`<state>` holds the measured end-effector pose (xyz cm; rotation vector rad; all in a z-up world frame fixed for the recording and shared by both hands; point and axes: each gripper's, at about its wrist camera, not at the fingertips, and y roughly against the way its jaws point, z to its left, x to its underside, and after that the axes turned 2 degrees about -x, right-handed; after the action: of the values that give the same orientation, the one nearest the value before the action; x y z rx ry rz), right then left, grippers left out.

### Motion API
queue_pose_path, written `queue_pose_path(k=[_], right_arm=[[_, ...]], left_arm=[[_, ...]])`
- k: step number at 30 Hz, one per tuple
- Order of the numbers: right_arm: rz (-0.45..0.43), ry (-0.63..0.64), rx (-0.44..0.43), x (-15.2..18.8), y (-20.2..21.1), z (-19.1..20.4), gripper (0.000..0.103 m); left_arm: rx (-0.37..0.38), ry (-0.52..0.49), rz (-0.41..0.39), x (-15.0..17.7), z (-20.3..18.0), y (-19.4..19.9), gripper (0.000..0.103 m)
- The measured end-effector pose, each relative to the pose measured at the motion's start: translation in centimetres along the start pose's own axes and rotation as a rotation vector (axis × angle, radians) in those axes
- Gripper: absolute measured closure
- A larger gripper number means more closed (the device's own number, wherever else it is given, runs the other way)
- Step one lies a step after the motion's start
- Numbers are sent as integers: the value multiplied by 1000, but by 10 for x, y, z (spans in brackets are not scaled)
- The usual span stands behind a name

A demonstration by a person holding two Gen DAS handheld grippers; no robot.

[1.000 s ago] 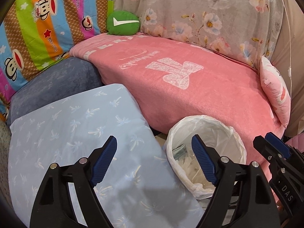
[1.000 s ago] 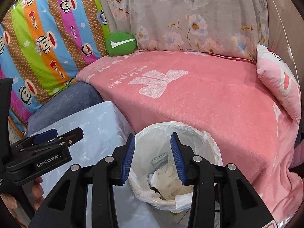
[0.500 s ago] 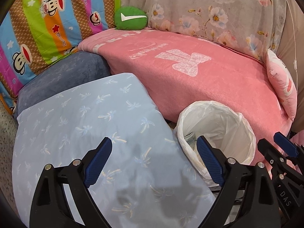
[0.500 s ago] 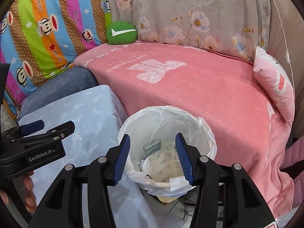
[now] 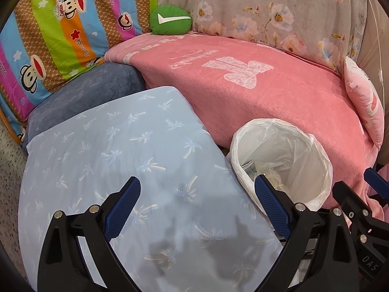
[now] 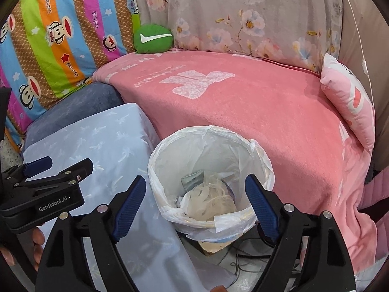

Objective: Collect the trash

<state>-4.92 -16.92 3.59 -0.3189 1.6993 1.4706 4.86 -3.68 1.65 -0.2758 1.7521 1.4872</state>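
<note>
Over the round white plastic-lined waste bin (image 6: 209, 177), the right tongs (image 6: 195, 203) opening, blue pads spreading to either side of the bin mouth with nothing between them. Left tongs (image 5: 197, 203) opening too, spread wide and empty above the pale blue palm-print cushion (image 5: 136, 170), just beside the bin.

Step in hand, by the look of it: letting go of a piece over the bin. To do it well: pads fully apart before pulling away, tongs centred over the opening and clear of the liner rim, so no thin plastic catches on a pad and drags the bag out. Worth a glance that nothing clings to the ridged blue pads.

Inside the bin: crumpled translucent plastic wrap (image 6: 209, 199) heaped at the bottom, a small grey-green packet (image 6: 192, 178) leaning against the far wall, liner folded loosely over the rim. Bin only partly filled, plenty of room left. Standing on the floor, wedged between the blue cushion and the pink blanket-covered sofa seat (image 6: 255, 112); tangled cables visible beneath. No further loose trash visible on the seat or cushion.
</note>
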Motion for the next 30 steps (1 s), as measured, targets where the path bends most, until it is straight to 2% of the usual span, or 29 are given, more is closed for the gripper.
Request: queue_pose_path(k=[8,9,10,30], right_arm=[[12,-9,11,7,-1,-6,14],[13,-10,13,8,-1,-7,12],[15,-11,17,9,-1,-8,5],[26,4,66,22,-2,-17,6]], left_arm=[[1,-4,13,7,-4,0,12],[2,-4,14,8,-4,0,12],[1,-5,15,9,-5,0,12],[-27,-21,34,19,-14,-2,7]])
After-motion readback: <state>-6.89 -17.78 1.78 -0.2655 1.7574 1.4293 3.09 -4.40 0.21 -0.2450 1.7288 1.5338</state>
